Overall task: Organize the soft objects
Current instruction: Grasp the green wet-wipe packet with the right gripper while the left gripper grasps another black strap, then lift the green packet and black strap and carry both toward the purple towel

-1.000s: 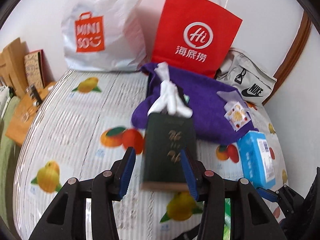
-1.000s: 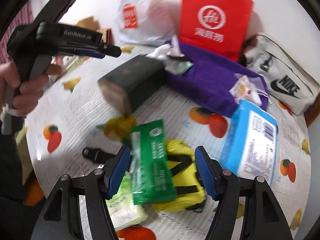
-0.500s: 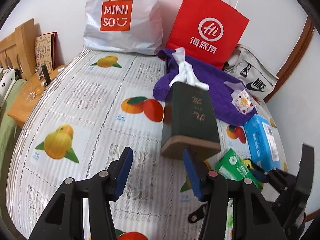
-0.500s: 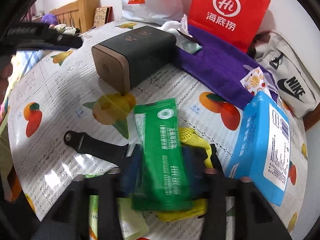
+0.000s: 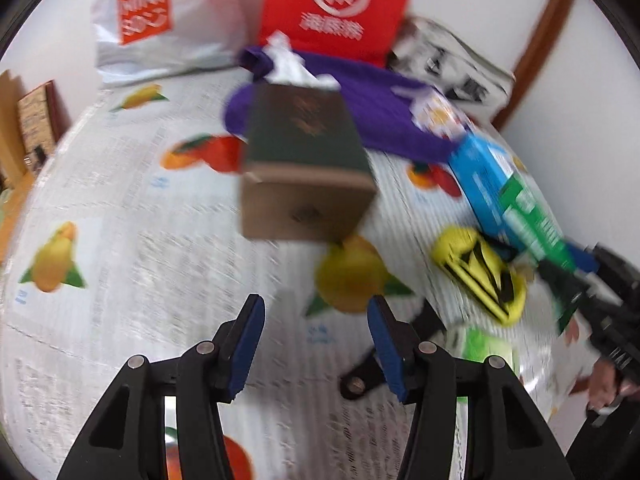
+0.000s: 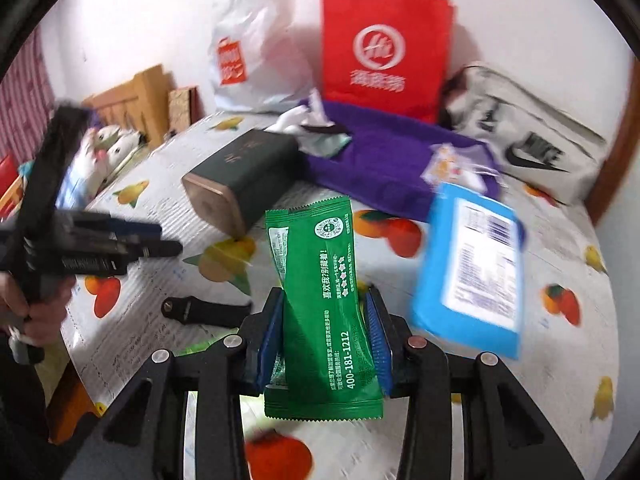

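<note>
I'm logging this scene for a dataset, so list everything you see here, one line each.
green packet: 1, green, clamped in the right gripper above the surface
tissue box: 1, dark green with tan end, lying mid-surface
blue pack: 1, blue with white label, right of the packet
purple cloth: 1, purple, behind the tissue box
yellow pouch: 1, yellow with black straps, right side
black strap: 1, black, lying flat on the cover
red paper bag: 1, red, against the wall
white plastic bag: 1, white with orange logo, left of the red bag
grey bag: 1, grey, back right
fruit-print cover: 1, white with fruit
left gripper: 1, black with blue pads, holding nothing
right gripper: 1, same build
</note>
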Motion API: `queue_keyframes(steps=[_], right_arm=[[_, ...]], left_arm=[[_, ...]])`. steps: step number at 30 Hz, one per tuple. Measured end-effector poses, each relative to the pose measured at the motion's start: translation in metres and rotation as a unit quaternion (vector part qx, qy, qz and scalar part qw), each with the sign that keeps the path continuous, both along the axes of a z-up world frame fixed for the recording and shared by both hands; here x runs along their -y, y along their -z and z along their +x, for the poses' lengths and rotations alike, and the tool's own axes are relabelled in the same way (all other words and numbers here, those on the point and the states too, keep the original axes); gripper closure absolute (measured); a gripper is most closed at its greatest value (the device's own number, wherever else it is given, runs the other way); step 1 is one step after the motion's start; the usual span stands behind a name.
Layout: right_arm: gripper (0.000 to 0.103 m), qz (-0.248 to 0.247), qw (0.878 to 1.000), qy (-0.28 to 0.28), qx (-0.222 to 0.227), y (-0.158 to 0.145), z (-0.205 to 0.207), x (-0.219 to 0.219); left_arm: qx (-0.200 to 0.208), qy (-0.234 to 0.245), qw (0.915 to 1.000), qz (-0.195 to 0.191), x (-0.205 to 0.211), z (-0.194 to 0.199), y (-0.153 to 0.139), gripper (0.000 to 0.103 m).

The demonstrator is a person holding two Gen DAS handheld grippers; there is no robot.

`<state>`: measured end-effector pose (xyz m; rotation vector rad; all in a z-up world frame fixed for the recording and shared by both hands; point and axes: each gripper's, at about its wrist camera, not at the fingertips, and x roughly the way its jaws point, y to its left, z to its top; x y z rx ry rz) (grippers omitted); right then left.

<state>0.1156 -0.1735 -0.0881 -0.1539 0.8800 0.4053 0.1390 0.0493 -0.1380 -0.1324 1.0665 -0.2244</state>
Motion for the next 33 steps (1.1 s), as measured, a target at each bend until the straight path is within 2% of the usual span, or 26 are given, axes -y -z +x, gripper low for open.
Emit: queue_keyframes(steps=[3,8,9,10,11,16,20,24,25,26,29,33], right_arm=[[0.063,0.017,0.999,0.031,-0.001,-0.003,-0.014,0.024],[0.063,0.044,0.997,0.063,-0.010,0.000,-0.039,0.055],[0.063,0.061,0.996,0.065,-0.013,0.000,-0.044,0.061],[0.063,0.072,0.995,0.065,-0.012,-0.001,-0.048,0.065],[0.063,0.083,0.994,0.066,-0.011,-0.001,-0.053,0.069],[0.063,0.093,0.993,0.074,-0.008,0.003,-0.064,0.080],[0.063,0.098,0.992,0.075,-0.009,0.006,-0.069,0.084],[0.063,0.098,0.992,0.077,-0.012,0.010,-0.070,0.088],[0.063,0.100,0.992,0.079,-0.012,0.011,-0.070,0.090],[0.063,0.101,0.992,0.081,-0.013,0.012,-0.071,0.091],[0.063,0.099,0.991,0.088,-0.016,0.018,-0.072,0.095],[0.063,0.093,0.990,0.099,-0.029,0.030,-0.071,0.102]], left_arm=[[-0.014,0.030,0.9994,-0.005,0.016,-0.003,0.010,0.052],[-0.007,0.079,0.9957,-0.049,0.034,-0.011,0.015,0.054],[-0.006,0.085,0.9952,-0.049,0.037,-0.014,0.015,0.059],[-0.004,0.089,0.9952,-0.041,0.039,-0.017,0.015,0.067],[0.000,0.098,0.9947,-0.029,0.042,-0.021,0.015,0.068],[0.004,0.127,0.9918,0.002,0.046,-0.037,0.012,0.066],[0.025,0.159,0.9848,0.065,0.061,-0.037,0.013,0.061],[0.044,0.178,0.9762,0.116,0.076,-0.036,0.015,0.062],[0.043,0.180,0.9760,0.114,0.078,-0.035,0.014,0.075],[0.041,0.182,0.9769,0.104,0.078,-0.035,0.014,0.079],[0.043,0.181,0.9754,0.117,0.080,-0.039,0.013,0.080],[0.042,0.164,0.9790,0.114,0.072,-0.042,0.013,0.078]])
